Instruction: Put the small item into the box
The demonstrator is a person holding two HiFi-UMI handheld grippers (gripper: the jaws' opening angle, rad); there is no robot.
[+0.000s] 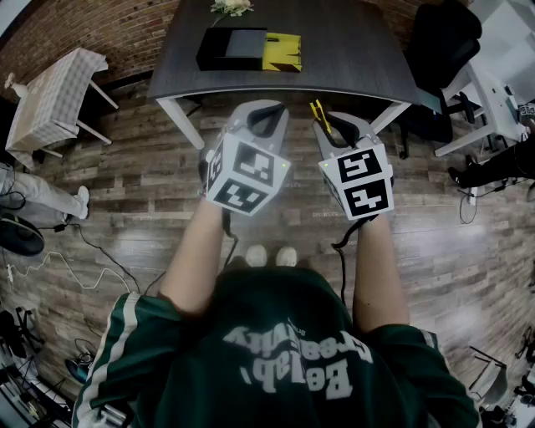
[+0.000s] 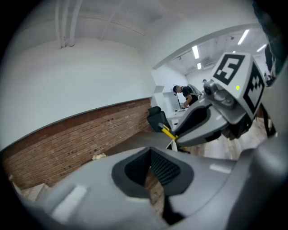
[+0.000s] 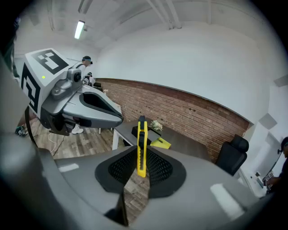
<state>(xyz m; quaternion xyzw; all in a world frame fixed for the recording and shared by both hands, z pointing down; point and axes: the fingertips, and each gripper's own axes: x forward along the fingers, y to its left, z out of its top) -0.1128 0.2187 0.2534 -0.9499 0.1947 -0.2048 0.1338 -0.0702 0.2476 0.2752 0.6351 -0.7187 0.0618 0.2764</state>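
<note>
yellow knife (image 3: 142,139) clamped in right gripper (image 3: 140,167) | left gripper (image 2: 150,155) closed, empty | box (image 1: 232,48): head view

You face a dark bench (image 1: 343,50) on a wood-plank floor (image 1: 125,209); brick wall (image 1: 92,25) behind it, checked side table (image 1: 50,88) to its left, black office chair (image 1: 447,38) to its right.

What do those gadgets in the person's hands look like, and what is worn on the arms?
The left gripper and right gripper are grey plastic shells with black ribbed pads. Each carries a white cube of black square markers with a green light and trails a black cable. The person wears a dark green short-sleeved shirt with white sleeve stripes.
</note>
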